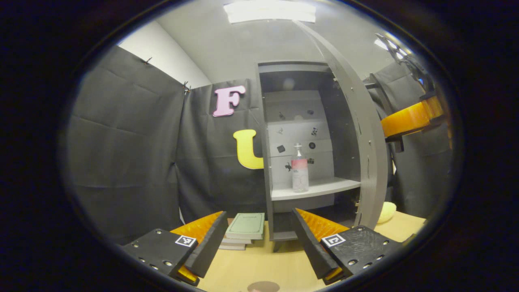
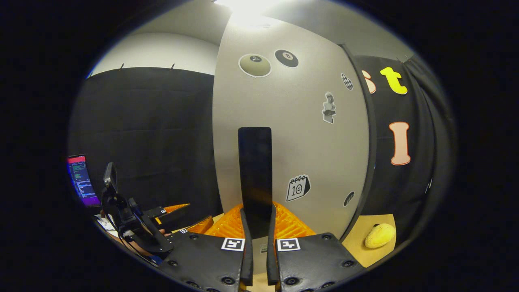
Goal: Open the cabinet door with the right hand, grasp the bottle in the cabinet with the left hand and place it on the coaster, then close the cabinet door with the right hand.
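Bottle (image 1: 299,170): 1, on shelf; left gripper (image 1: 259,239) jaws wide; right gripper (image 2: 259,243) jaws clamping door handle (image 2: 254,170).

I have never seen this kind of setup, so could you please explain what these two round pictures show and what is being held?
A person holds a two-finger gripper in each hand, and a fisheye camera rides on each one, looking forward along its fingers.

In the left gripper view, the left gripper is open and holds nothing. Ahead stands a grey cabinet with its door swung open. A bottle stands upright on the shelf. On the wooden table lie stacked books and a yellow fruit-like thing.

In the right gripper view, the right gripper is closed on the door's dark handle. The door's front carries stickers. The same yellow thing lies to the right, and the left gripper shows farther off at lower left.
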The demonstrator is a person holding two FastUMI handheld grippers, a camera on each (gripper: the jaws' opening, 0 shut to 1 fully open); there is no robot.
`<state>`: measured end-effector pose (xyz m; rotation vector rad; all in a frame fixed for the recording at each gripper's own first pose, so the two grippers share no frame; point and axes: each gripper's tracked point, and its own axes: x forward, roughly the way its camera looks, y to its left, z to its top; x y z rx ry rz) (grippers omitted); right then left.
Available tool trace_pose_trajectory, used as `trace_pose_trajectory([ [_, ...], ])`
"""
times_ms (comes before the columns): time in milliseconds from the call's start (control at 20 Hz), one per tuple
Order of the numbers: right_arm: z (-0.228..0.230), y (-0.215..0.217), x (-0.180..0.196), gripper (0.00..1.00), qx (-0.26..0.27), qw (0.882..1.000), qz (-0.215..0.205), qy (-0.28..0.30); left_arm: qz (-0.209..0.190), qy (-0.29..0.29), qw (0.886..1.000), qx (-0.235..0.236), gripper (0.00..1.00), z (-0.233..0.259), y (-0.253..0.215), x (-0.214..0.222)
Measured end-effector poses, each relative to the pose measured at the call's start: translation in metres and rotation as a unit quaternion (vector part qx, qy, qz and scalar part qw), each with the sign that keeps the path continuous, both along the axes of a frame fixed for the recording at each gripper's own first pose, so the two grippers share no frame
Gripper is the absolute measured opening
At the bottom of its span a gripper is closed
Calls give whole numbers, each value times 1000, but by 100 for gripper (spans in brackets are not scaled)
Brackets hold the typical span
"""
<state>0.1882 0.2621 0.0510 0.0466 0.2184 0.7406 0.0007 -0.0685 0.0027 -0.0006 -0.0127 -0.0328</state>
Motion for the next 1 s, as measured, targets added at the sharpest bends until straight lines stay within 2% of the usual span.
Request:
trace_pose_trajectory([
  [550,3,-9,3,15,13,1000,-19,2,-24,-2,1000,7,95,8,-65,-10],
  [800,6,-20,6,14,28,998,-52,3,-35,-9,999,15,96,21,-97,-18],
  [1000,6,-31,17,14,21,995,-97,-14,-43,-6,999,7,96,25,-120,-24],
])
